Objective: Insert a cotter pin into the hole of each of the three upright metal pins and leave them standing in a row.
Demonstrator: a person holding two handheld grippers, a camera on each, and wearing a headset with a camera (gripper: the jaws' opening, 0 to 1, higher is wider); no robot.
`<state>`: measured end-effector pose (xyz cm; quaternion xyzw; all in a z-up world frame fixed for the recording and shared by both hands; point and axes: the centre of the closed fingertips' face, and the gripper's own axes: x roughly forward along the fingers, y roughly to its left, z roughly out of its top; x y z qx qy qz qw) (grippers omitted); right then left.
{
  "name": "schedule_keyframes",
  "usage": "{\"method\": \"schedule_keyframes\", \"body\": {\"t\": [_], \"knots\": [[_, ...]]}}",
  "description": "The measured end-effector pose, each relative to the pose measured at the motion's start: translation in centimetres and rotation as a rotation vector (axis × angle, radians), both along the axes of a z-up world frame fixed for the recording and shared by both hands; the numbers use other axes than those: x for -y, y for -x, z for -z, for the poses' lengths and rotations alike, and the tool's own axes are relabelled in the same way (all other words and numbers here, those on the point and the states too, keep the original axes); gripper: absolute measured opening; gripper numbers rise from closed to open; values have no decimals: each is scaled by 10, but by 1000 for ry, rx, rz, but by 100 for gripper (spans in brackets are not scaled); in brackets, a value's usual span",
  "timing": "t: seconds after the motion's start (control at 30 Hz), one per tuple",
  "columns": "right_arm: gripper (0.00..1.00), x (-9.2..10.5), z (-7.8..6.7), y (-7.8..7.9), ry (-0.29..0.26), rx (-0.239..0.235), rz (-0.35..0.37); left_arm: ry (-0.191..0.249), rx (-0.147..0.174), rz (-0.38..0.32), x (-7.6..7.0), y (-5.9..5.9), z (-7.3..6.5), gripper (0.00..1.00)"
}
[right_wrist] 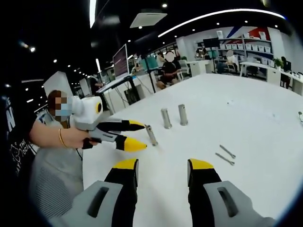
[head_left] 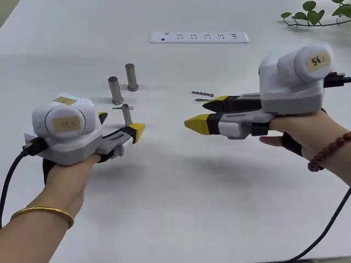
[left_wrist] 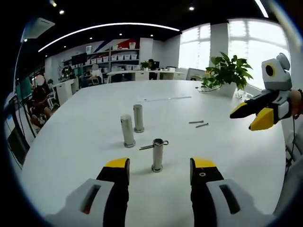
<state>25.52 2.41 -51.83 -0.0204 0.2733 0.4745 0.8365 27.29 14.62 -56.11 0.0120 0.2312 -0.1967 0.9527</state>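
Three upright metal pins stand on the white table: a far one [head_left: 131, 76] [left_wrist: 138, 118] [right_wrist: 182, 114], a middle one [head_left: 114, 90] [left_wrist: 127, 131] [right_wrist: 165, 118] and a near one [head_left: 126, 114] [left_wrist: 157, 154] [right_wrist: 151, 135]. A cotter pin [head_left: 123, 107] [left_wrist: 154, 145] sits through the near pin's top. Two loose cotter pins [head_left: 202, 96] [left_wrist: 199, 123] [right_wrist: 226, 155] lie to the right. My left gripper [head_left: 119, 123] [left_wrist: 160, 170] [right_wrist: 130, 135] is open just in front of the near pin, holding nothing. My right gripper [head_left: 202, 114] [left_wrist: 255, 113] [right_wrist: 161, 172] hovers open and empty near the loose cotter pins.
A white power strip [head_left: 198, 37] lies at the table's far side, and a leafy plant [head_left: 315, 13] [left_wrist: 227, 71] stands at the far right. Black cables trail from both grippers toward the near edge. Office desks and people are in the background.
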Motion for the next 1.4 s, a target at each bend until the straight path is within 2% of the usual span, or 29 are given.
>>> {"method": "schedule_keyframes", "body": {"t": [0.1, 0.17, 0.37, 0.53, 0.7, 0.87, 0.93, 1.1, 1.2, 1.3, 1.4], "knots": [[37, -7, -3, -8, -5, 27, 3, 10, 15, 3, 0, 4, -6, 55], [38, -10, -5, -20, -13, 41, 5, 11, 15, 7, -1, 6, -9, 58], [39, -22, -9, -35, -35, 79, 12, 10, 24, 31, 0, 11, -19, 67], [40, -30, -6, -51, -26, 111, 8, 9, 44, 48, 0, 14, -27, 72], [45, -36, -4, -68, -22, 141, 23, 21, 46, 62, 2, 17, -31, 78], [45, -44, 3, -86, -26, 158, 33, 45, 59, 95, 7, 21, -36, 85], [45, -49, 5, -90, -23, 159, 38, 53, 54, 111, 10, 23, -35, 89], [44, -61, 15, -99, -26, 160, 61, 35, 60, 146, 13, 27, -34, 91], [45, -68, 23, -112, -34, 161, 76, 39, 61, 156, 12, 28, -34, 91], [43, -74, 30, -128, -50, 164, 93, 33, 50, 160, 10, 30, -30, 92], [41, -83, 31, -133, -63, 173, 99, 36, 40, 165, 9, 31, -28, 93]]}}
